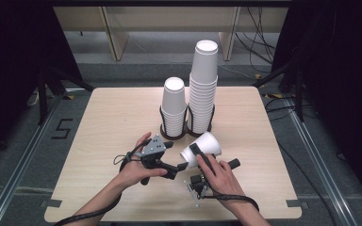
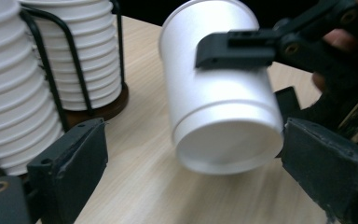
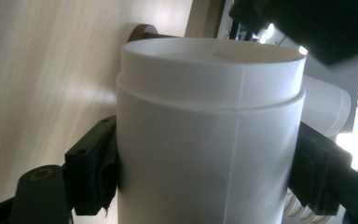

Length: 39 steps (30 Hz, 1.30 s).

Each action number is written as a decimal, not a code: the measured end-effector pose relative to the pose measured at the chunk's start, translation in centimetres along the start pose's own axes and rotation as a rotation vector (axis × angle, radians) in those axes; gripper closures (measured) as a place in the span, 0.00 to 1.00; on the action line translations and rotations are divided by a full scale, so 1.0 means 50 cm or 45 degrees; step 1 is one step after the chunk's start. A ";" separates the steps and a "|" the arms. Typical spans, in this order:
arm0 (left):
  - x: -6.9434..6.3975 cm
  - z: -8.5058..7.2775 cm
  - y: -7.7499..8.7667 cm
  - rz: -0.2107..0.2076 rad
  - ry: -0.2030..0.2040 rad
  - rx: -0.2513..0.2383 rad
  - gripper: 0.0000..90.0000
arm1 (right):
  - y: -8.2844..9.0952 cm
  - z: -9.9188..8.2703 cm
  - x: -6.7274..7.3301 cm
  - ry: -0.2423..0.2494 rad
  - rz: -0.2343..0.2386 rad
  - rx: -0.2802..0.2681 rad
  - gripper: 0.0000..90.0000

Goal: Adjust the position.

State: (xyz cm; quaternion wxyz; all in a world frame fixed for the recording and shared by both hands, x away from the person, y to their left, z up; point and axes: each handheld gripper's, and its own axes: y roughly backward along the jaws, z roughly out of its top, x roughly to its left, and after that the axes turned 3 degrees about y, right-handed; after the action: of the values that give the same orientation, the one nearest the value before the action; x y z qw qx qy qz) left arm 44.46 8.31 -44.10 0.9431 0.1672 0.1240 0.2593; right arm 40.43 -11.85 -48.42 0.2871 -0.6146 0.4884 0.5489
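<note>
High view: a person's two forearms enter from the bottom edge over a pale wooden tabletop (image 1: pixel 113 122). The right tongs (image 1: pixel 199 151) are clenched on a white paper cup (image 1: pixel 202 147), which lies tilted on its side above the tabletop, near the front middle, in front of the holder. The left tongs (image 1: pixel 181 165) point at the cup's lower end; their jaws stand apart. Behind, a dark wire holder (image 1: pixel 185 123) carries a short cup stack (image 1: pixel 174 106) and, just beside it, a tall cup stack (image 1: pixel 203 84).

Left gripper view: the paper cup (image 2: pixel 219 98) hangs between the two black jaws of the left tongs (image 2: pixel 193 163), its base turned toward the camera. The left jaw is clear of it; whether the right jaw touches the cup's edge cannot be told. One jaw of the right tongs (image 2: pixel 235 49) presses on the cup's side. The stacked cups (image 2: pixel 23 84) in the wire holder (image 2: pixel 51 65) stand at left.

Right gripper view: the right tongs (image 3: pixel 205 172) grasp the cup (image 3: pixel 209 140), one jaw on each side of its wall. The tabletop (image 3: pixel 42 70) runs along the left.
</note>
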 end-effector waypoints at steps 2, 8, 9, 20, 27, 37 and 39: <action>-0.003 0.003 -0.007 -0.017 0.005 0.011 0.07 | -0.002 0.004 -0.002 0.048 0.005 -0.016 0.24; -0.001 0.004 -0.028 -0.040 0.031 0.040 0.08 | -0.003 0.008 0.003 0.078 0.001 -0.016 0.24; 0.000 0.004 -0.032 -0.049 0.033 0.043 0.08 | -0.007 0.010 -0.005 0.152 -0.032 -0.057 0.24; -0.015 0.015 -0.064 -0.059 0.033 0.070 0.11 | -0.006 0.018 0.006 0.050 -0.005 -0.028 0.24; -0.019 0.015 -0.077 -0.047 0.007 0.085 0.15 | -0.006 0.024 0.002 0.056 -0.019 -0.026 0.24; -0.018 0.011 -0.083 -0.025 -0.007 0.110 0.18 | -0.002 0.026 0.000 0.060 -0.022 -0.032 0.24; -0.018 0.012 -0.082 -0.019 -0.021 0.114 0.18 | -0.003 0.026 -0.001 0.064 -0.024 -0.036 0.24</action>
State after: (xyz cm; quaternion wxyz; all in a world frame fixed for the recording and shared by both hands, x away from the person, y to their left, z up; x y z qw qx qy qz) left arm 45.75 4.37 -44.97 0.9376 0.2103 0.1288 0.2451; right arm 40.07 -10.63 -48.67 0.2712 -0.6368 0.4819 0.5373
